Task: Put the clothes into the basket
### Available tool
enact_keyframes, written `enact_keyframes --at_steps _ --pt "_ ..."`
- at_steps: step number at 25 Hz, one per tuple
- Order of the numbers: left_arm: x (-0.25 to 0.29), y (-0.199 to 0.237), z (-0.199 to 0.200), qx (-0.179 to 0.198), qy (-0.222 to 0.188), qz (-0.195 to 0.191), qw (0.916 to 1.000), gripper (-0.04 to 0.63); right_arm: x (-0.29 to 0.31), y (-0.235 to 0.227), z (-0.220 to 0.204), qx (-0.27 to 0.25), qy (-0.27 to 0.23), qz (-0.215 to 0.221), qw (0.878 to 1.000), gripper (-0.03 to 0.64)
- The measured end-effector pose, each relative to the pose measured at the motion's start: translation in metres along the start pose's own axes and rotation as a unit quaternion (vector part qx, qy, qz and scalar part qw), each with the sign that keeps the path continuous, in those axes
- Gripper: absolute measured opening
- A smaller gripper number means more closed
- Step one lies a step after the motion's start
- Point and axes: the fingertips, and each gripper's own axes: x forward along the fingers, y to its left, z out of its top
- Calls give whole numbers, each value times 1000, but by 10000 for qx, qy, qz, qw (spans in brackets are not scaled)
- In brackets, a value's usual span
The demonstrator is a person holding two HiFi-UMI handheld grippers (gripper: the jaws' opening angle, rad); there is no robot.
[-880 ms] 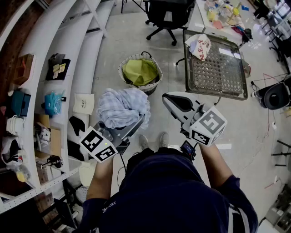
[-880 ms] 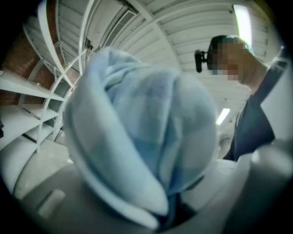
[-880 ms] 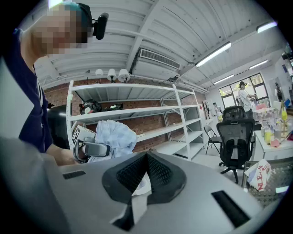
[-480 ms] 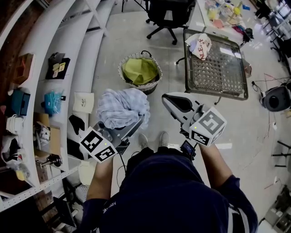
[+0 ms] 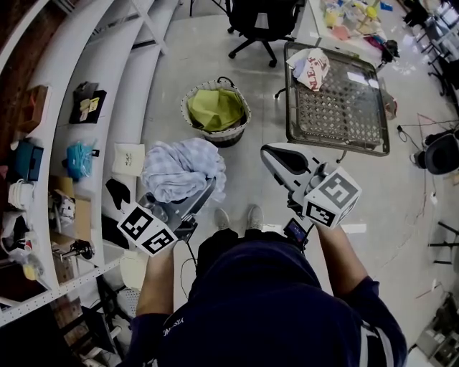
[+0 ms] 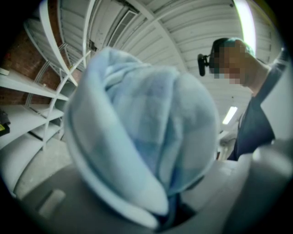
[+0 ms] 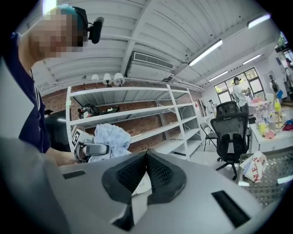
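Observation:
My left gripper (image 5: 203, 189) is shut on a bundled light blue checked garment (image 5: 181, 169), which it holds up in front of me. In the left gripper view the garment (image 6: 142, 137) fills the frame and hides the jaw tips of that gripper (image 6: 170, 203). My right gripper (image 5: 270, 152) is shut with nothing in it; in its own view the dark pads (image 7: 158, 171) meet at the gripper's tip (image 7: 146, 153). Ahead on the floor stands a round woven basket (image 5: 192, 98) with a yellow-green cloth (image 5: 215, 110) inside. The right gripper view also shows the blue garment (image 7: 113, 136).
A wire-mesh table (image 5: 337, 107) to the right of the basket carries a white garment with red print (image 5: 312, 67). White shelving (image 5: 86, 115) with small items runs along the left. A black office chair (image 5: 259, 21) stands beyond the basket. Cables and clutter lie at far right.
The left gripper and the blue garment have drifted slightly left. The right gripper has stayed put and shut.

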Motion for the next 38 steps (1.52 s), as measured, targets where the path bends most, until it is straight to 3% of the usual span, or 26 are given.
enact_keyframes --at_steps 12,22,27,30,38 --pt "6 -13 -5 19 -48 246 9997 236 -22 -15 -4 104 -38 131 9999 8" --pt "14 7 3 3 -104 219 9997 236 -13 -33 -3 117 7 -1 9999 8" --pt "17 37 12 -276 -270 128 9992 236 8 -47 -3 168 91 -95 9998 8" --pt "22 62 17 -245 -203 124 9994 236 29 -58 -3 211 158 -115 9996 8" --pt "35 152 38 -477 -195 -23 9987 236 117 -94 3 284 276 -192 9990 8"
